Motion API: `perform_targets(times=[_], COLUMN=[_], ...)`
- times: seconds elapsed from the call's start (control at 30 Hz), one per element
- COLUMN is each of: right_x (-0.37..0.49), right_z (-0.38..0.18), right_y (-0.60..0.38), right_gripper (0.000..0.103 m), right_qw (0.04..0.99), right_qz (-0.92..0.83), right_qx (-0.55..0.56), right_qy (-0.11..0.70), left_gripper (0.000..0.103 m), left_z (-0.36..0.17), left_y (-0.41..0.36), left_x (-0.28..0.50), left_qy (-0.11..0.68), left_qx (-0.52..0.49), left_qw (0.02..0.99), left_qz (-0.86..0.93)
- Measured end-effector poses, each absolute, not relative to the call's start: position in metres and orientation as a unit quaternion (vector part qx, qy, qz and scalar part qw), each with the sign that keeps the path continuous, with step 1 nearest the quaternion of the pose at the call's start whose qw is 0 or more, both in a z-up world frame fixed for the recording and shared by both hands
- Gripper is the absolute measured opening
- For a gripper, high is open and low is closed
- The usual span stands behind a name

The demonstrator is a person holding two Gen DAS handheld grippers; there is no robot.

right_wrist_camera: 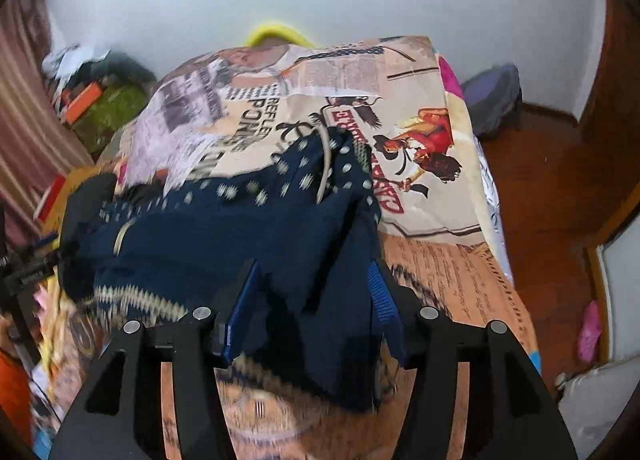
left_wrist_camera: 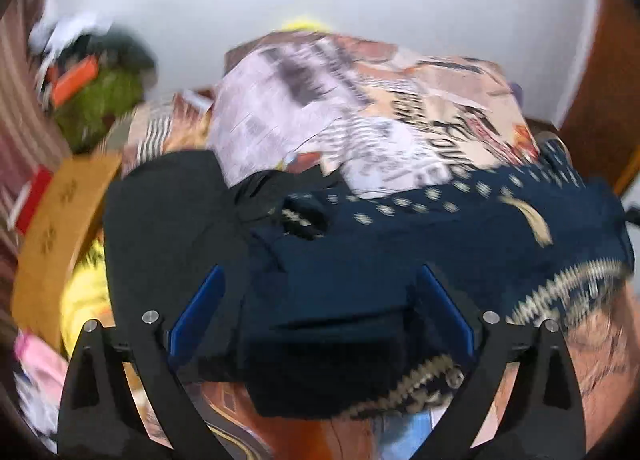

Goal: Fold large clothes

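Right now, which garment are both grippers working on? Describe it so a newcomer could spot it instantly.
Start at the bed covered with the newspaper-print sheet. On its near end lies the navy garment, bunched between the fingers of the left gripper and the right gripper. Pale dots and a cream zigzag border set it apart from the plain black cloth beside it.

The navy embroidered garment [right_wrist_camera: 224, 244] covers the near bed, with a black garment [left_wrist_camera: 168, 219] beside it on the left. Beyond them the printed bedsheet [right_wrist_camera: 424, 163] lies bare. A cardboard piece [left_wrist_camera: 60, 227] and clutter crowd the bed's left edge.
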State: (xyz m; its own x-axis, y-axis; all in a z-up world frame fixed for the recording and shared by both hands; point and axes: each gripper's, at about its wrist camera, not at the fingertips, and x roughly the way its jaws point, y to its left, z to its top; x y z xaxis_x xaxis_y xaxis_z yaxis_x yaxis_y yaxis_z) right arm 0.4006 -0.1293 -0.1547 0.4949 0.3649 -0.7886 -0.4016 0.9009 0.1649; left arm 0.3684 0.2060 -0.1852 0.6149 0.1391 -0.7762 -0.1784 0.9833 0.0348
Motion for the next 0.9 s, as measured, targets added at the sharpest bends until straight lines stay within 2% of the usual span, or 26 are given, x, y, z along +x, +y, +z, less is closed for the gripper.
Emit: perform_targets(times=[0.2,0.33,0.43,0.67,0.8,0.9], right_x=[0.38,0.388,0.401,0.47,0.501,0.5], right_z=[-0.169,-0.183,-0.184,-0.184,-0.167,-0.157], right_y=[-0.114,-0.097,-0.085,-0.05,-0.052,-0.052], right_gripper=[0.052,0.053,0.065,0.067,0.067,0.067], right_qw=[0.855,0.857,0.859,0.859,0.887,0.887], right_qz=[0.229,0.219,0.222,0.192,0.136,0.155], right_qx=[-0.068,-0.09,-0.098,-0.135,-0.08,-0.054], right_qy=[0.46,0.458,0.451,0.455,0.434,0.431], left_gripper=[0.098,0.098,0.1,0.1,0.1,0.1], left_z=[-0.211,-0.235,-0.245,-0.227,-0.206,-0.197], left_y=[0.172,0.174,0.184,0.222,0.236,0.24], left_x=[0.37,0.39,0.411,0.481,0.493,0.487], left_qy=[0.461,0.472,0.482,0.477,0.455,0.442], left_qx=[0.052,0.061,0.053,0.026,0.018,0.01], left_qw=[0.883,0.873,0.867,0.864,0.87,0.876], left_qz=[0.076,0.106,0.113,0.157,0.187,0.192])
